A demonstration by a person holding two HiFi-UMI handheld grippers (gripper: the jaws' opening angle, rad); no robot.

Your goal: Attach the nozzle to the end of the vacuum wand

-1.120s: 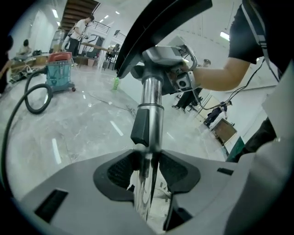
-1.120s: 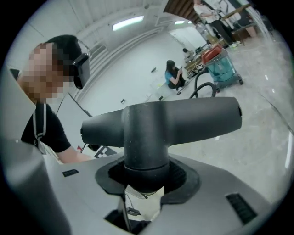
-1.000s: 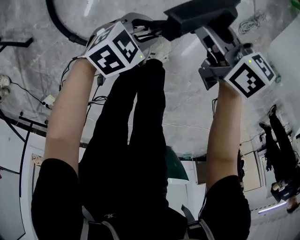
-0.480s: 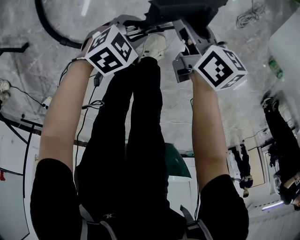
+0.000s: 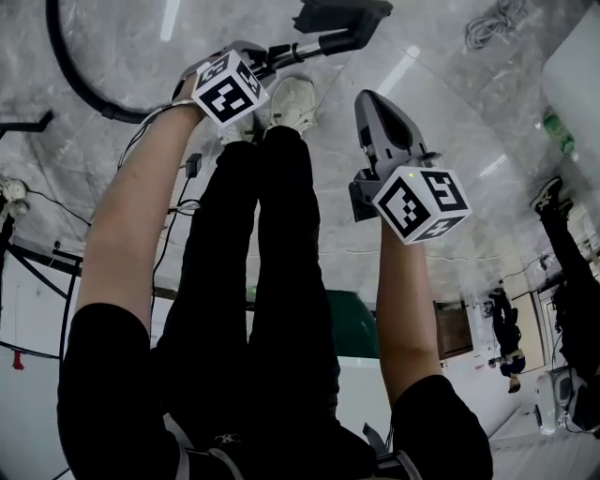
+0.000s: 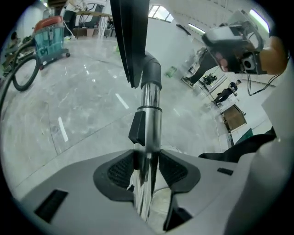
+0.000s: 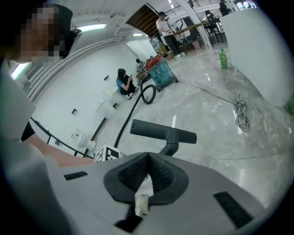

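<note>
In the left gripper view the chrome vacuum wand (image 6: 149, 124) runs up between the pads of my left gripper (image 6: 147, 167), which is shut on it. The dark floor nozzle (image 6: 131, 36) sits on the wand's far end. In the head view the left gripper (image 5: 258, 67) holds the wand (image 5: 300, 49) at the top, with the nozzle (image 5: 342, 19) beyond it. My right gripper (image 5: 370, 101) hangs apart, below and right of the nozzle. Its pads meet in the right gripper view, so the right gripper (image 7: 148, 160) is shut on nothing, with the nozzle (image 7: 163, 131) ahead of it.
A black hose (image 5: 84, 84) curves over the marble floor to a teal vacuum canister (image 7: 161, 73). A coiled cable (image 7: 241, 112) and a green bottle (image 7: 223, 58) lie to the right near a white wall. My legs and white shoes (image 5: 295, 98) stand under the wand. People are far off.
Both hands have dropped. The right gripper has come off the nozzle, drawn away to the lower right and shut. The left gripper still holds the wand, now farther off.
</note>
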